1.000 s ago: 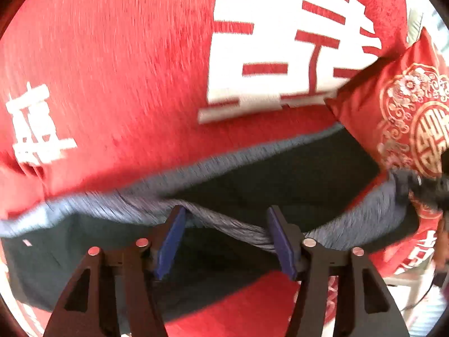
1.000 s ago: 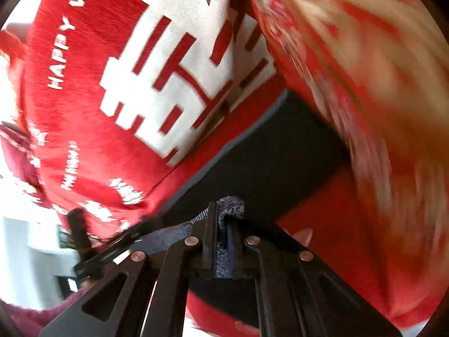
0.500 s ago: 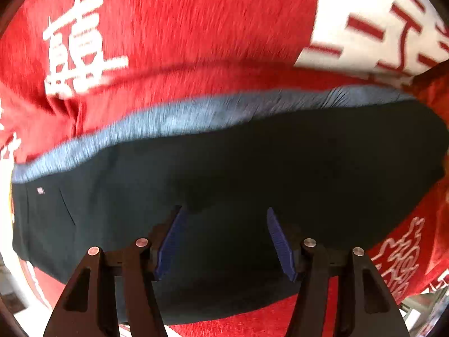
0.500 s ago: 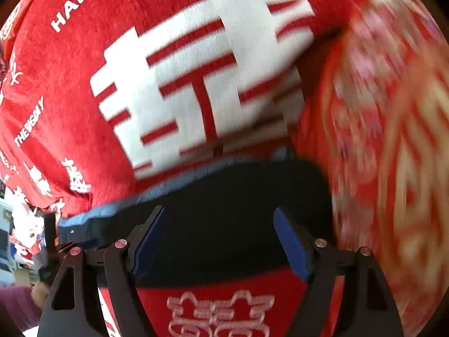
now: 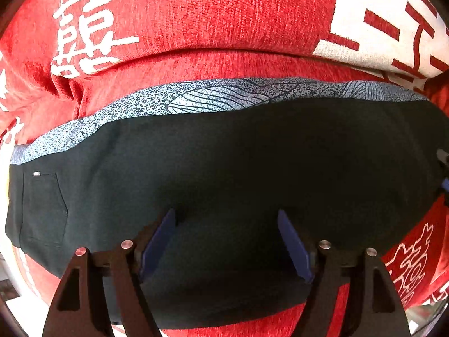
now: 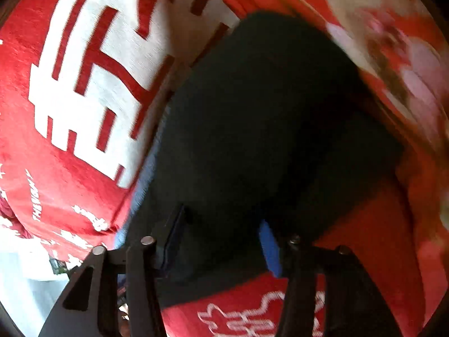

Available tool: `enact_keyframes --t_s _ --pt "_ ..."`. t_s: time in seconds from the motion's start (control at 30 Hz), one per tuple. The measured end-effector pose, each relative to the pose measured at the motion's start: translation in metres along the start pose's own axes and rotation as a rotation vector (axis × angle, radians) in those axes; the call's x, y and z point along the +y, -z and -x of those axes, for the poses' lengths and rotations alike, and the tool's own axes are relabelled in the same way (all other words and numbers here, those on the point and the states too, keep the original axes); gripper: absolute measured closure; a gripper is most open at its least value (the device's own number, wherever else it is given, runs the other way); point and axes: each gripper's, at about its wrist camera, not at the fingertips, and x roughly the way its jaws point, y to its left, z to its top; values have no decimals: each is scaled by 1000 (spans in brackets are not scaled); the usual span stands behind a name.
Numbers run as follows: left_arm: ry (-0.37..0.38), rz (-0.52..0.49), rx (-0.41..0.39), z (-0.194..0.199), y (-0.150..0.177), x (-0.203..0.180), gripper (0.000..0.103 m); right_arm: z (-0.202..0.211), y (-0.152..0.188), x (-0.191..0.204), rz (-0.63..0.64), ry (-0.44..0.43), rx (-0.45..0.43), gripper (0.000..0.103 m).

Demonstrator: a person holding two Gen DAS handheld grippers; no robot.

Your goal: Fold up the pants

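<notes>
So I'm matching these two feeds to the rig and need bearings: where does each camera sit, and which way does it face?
Left wrist: sits on the left gripper, looking forward and down along its open fingers at the dark pants lying flat on the red blanket.
Right wrist: sits on the right gripper, fingers open, facing the pants at a slant, blurred.
Shared: the pants, their patterned grey strip and the blanket.

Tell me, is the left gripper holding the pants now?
Apart from any grip: in the left wrist view, the left gripper is open above the pants; contact underneath cannot be told.
</notes>
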Motion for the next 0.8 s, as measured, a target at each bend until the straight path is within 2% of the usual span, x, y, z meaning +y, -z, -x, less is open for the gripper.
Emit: enact_keyframes --t_s 0.03,0.1,0.23,0.27,0.37,0.4,0.43,0.5,0.57,0.67,0.7,0.77,0.8 --pt "2 -1 4 1 0 0 26 -2 -2 3 7 3 17 92" --pt "17 -13 31 6 1 -1 26 9 0 16 59 3 9 94" --pt "35 -82 27 22 14 -1 26 40 23 32 191 15 8 94" --pt "29 -97 31 22 17 -1 26 36 25 29 195 41 27 94" --pt "6 -109 43 18 19 -5 26 9 26 5 187 141 115 83" --pt "5 -106 36 19 17 -8 26 10 26 -1 172 113 110 83" --pt "18 -98 11 22 12 -11 26 16 26 -2 160 104 100 76" --pt "28 -97 -23 25 4 -20 26 30 30 5 175 165 72 63" --pt "27 -99 -37 22 -7 -31 26 48 39 18 231 205 27 63" --pt "15 -98 -11 6 -13 -44 26 76 42 51 380 230 -75 63" --pt "10 -98 -8 3 -11 -44 26 80 37 63 416 230 -100 63" --pt "-7 -73 -57 0 -3 -42 14 80 15 81 455 223 -123 63" --pt "9 -54 -59 -1 1 -39 14 74 2 87 457 235 -123 63"
